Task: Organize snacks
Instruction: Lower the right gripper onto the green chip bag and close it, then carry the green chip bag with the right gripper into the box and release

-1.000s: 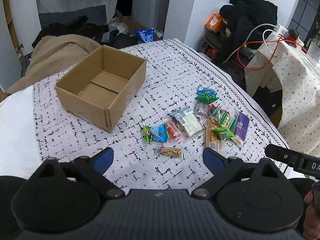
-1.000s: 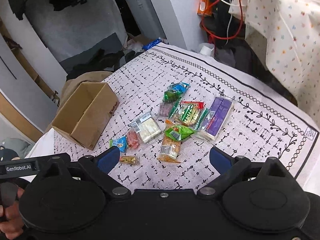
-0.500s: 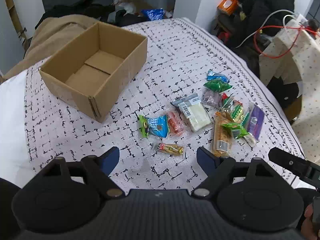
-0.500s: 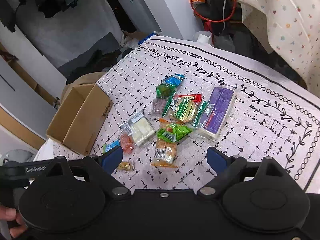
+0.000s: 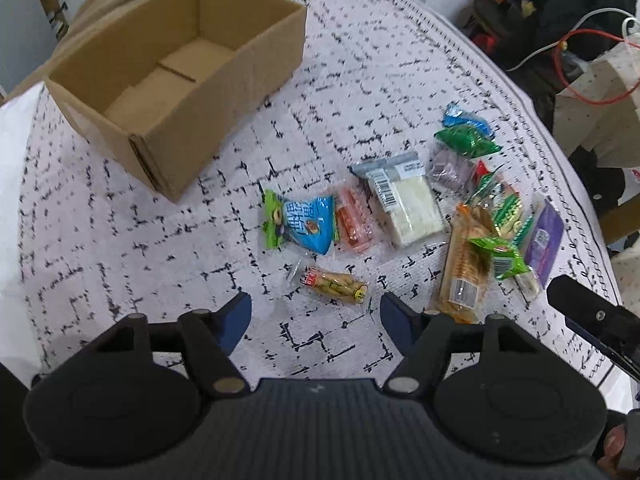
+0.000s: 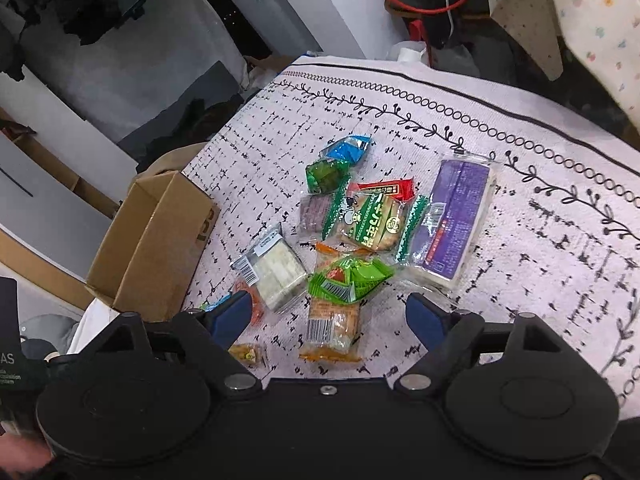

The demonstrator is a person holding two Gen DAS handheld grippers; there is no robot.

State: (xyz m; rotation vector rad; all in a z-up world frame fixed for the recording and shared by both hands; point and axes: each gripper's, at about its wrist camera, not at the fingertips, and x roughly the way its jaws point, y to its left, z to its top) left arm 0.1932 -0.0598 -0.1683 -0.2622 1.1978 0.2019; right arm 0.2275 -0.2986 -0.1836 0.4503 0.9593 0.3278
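The left gripper [image 5: 315, 314] hung over the tablecloth [image 5: 360, 80] with its jaws apart and closing. Nothing was pinched between them. A small yellow snack packet [image 5: 334, 283] lay just ahead of the gap, a bit nearer the right jaw, not touching either one. Farther ahead lay a blue and green packet [image 5: 300, 224], with an orange packet [image 5: 354, 222] beside it and a clear pack of white bars [image 5: 404, 200] past that. Ahead of the right jaw, a long cracker pack [image 5: 464, 268] lay with a bright green packet [image 5: 502, 258] on top. The open cardboard box [image 5: 176, 76] sat far ahead on the left jaw's side, away from the snacks.

The right gripper [image 6: 328, 320] also had its jaws apart and closing, and held nothing. The cracker pack [image 6: 332, 326] lay in the gap between them, but the jaws did not touch it. The bright green packet [image 6: 348, 280] sat just ahead, across the top of that pack. The pack of white bars [image 6: 276, 270] lay just ahead of the left jaw. A purple pack [image 6: 456, 220] lay ahead of the right jaw. A green and tan biscuit pack [image 6: 372, 220] lay ahead of the gap, and a dark green packet [image 6: 326, 176] and a blue packet [image 6: 346, 150] lay farther off. The box [image 6: 152, 240] stood off past the left jaw.
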